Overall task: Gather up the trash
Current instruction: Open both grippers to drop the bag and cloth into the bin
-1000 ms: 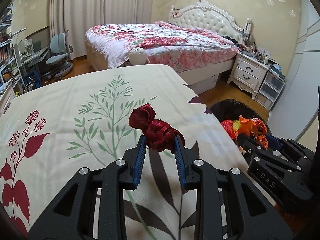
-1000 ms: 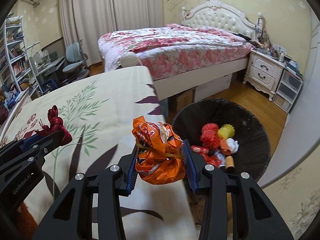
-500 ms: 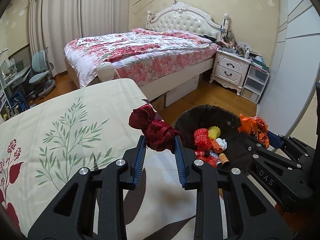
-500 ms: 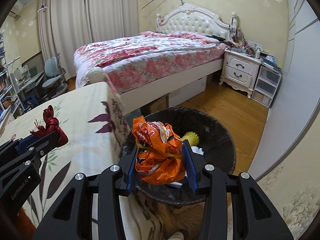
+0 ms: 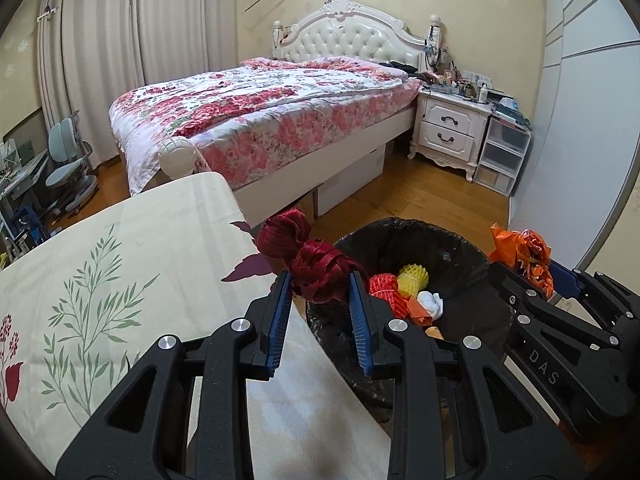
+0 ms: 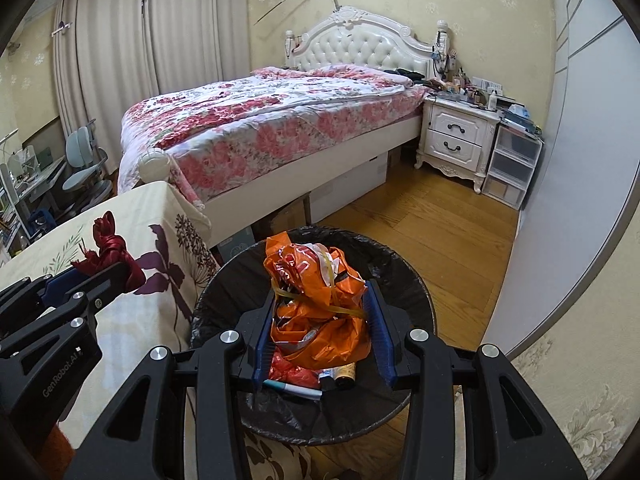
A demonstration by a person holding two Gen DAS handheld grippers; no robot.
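My left gripper [image 5: 320, 292] is shut on a knotted dark red ribbon bundle [image 5: 310, 258], held at the left rim of a black-lined trash bin [image 5: 452, 240]. The bundle also shows in the right wrist view [image 6: 112, 252], over the tablecloth edge. My right gripper [image 6: 320, 312] is shut on a crumpled orange plastic bag [image 6: 320, 300], held right above the bin [image 6: 404, 272]. From the left wrist view the orange bag [image 5: 520, 252] hangs over the bin's right side. In the bin lie red and yellow foam nets [image 5: 396, 284] and other scraps.
A table with a cream leaf-print cloth [image 5: 120, 272] stands left of the bin. Behind is a bed with a floral quilt [image 5: 260, 112], a white nightstand [image 5: 452, 128], plastic drawers [image 5: 500, 156], a wooden floor [image 6: 440, 232] and a desk chair [image 5: 68, 164].
Both grippers have swung right, off the table and toward the bin. The orange bag now hangs over the bin's middle; the red bundle has reached the bin's left rim. Both grips are unchanged.
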